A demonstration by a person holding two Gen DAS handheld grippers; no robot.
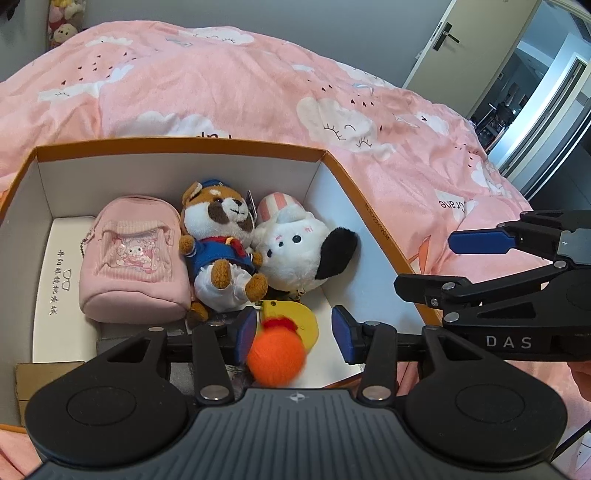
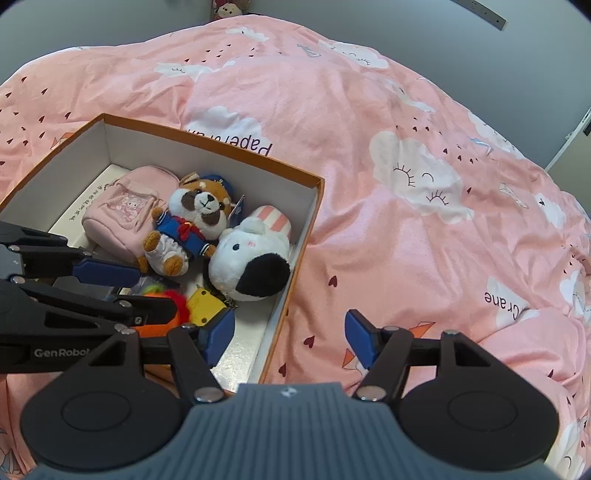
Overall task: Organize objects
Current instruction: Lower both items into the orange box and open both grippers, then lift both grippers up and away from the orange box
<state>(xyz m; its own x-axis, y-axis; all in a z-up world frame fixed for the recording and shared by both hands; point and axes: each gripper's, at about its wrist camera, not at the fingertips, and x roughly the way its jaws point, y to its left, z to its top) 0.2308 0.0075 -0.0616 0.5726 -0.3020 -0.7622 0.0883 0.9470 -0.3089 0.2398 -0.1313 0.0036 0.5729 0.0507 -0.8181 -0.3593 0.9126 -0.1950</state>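
An orange-rimmed white box (image 1: 184,144) (image 2: 214,148) lies on the bed. Inside are a pink pouch (image 1: 135,258) (image 2: 125,206), a brown plush in a sailor suit (image 1: 221,240) (image 2: 192,221) and a white plush dog with a black ear (image 1: 299,251) (image 2: 251,262). My left gripper (image 1: 293,332) (image 2: 157,291) hangs over the box's near end, open. A blurred orange pompom (image 1: 275,356) (image 2: 151,326) with a yellow piece (image 1: 295,317) (image 2: 203,306) sits between its pads, close to the left one and apart from the right. My right gripper (image 2: 291,336) (image 1: 424,264) is open and empty, straddling the box's right wall.
A white case with printed characters (image 1: 55,280) lies under the pouch. The pink cloud-print duvet (image 2: 406,166) covers the bed all around. More plush toys (image 1: 64,26) stand at the far wall. An open door (image 1: 443,40) is at the right.
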